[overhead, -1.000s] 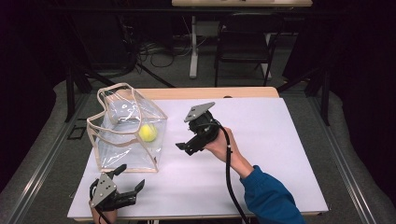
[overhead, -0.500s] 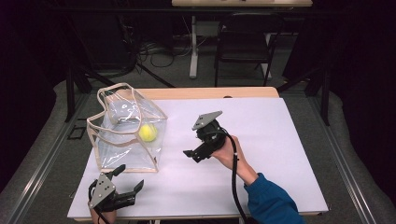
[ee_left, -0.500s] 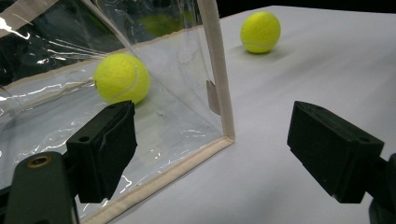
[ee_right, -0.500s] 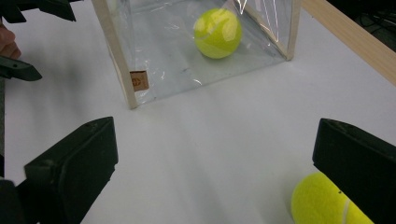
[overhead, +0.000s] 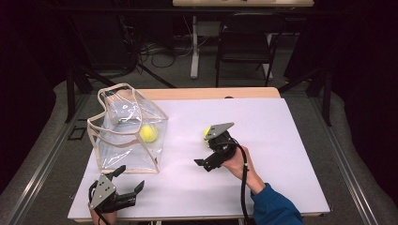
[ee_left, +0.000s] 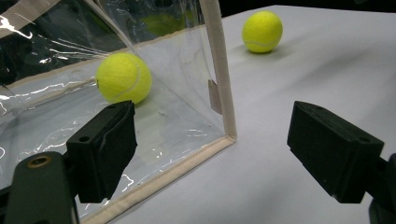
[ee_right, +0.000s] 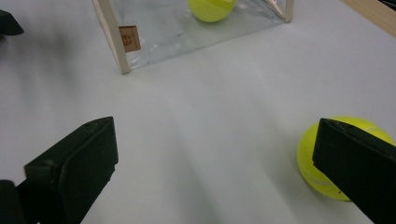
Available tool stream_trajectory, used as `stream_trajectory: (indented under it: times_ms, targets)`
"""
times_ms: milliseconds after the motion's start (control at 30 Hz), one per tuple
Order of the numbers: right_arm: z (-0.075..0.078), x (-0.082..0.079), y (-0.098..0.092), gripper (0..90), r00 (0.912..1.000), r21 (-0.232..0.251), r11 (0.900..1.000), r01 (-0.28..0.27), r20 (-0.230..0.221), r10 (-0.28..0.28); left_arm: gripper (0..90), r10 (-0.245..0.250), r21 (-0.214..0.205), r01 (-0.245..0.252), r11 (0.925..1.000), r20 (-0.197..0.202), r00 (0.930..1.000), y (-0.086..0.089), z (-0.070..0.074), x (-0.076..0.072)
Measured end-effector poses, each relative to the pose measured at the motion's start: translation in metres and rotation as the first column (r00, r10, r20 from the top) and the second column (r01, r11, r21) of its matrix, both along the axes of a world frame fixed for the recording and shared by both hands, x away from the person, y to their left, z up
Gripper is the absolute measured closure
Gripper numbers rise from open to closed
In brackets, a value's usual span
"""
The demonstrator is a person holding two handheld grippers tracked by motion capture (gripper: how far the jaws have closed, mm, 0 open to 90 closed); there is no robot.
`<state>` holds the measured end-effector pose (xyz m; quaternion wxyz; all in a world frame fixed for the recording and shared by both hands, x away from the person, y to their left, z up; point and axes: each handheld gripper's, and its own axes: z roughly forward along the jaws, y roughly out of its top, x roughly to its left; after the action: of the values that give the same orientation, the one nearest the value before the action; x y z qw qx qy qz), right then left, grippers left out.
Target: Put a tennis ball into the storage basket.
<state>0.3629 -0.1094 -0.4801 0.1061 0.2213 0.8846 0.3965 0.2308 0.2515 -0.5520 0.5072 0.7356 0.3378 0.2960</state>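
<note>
A clear plastic bag (overhead: 123, 136) with beige trim stands upright on the left of the white table (overhead: 281, 140). One yellow tennis ball (overhead: 149, 133) lies inside it. A second tennis ball (overhead: 206, 133) rests on the table, partly hidden behind my right gripper's grey plate. My right gripper (overhead: 202, 164) hovers open at mid-table, pointing toward the bag. In the right gripper view the loose ball (ee_right: 322, 163) sits by the right jaw, outside the open gripper (ee_right: 210, 172). My left gripper (overhead: 130, 179) is open near the front edge, facing the bag's corner (ee_left: 219, 70), the bagged ball (ee_left: 123, 77) and the loose ball (ee_left: 262, 31).
The table's wooden far edge (overhead: 211, 93) shows behind the white top. A dark chair (overhead: 244, 42) and cables lie on the floor beyond. White tabletop stretches to the right of my right hand.
My right gripper has moved right and toward the near edge, away from the bag. The loose ball has come into sight beside its plate. The left gripper has stayed put.
</note>
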Motion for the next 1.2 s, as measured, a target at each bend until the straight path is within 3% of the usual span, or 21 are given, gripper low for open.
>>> stream_trajectory:
  times_ms: [733, 1200]
  targets:
    - [-0.014, -0.003, -0.034, 0.0, 0.9957, -0.021, 0.9955, 0.092, -0.007, -0.092, 16.0, -0.003, 0.008, 0.003, 1.0000, 0.001, 1.0000, 0.001, 0.000, -0.001]
    - [-0.017, 0.003, -0.038, 0.0, 0.9905, -0.055, 0.9890, 0.137, -0.001, -0.138, 16.0, -0.003, 0.006, 0.003, 1.0000, 0.005, 1.0000, 0.000, 0.001, -0.001]
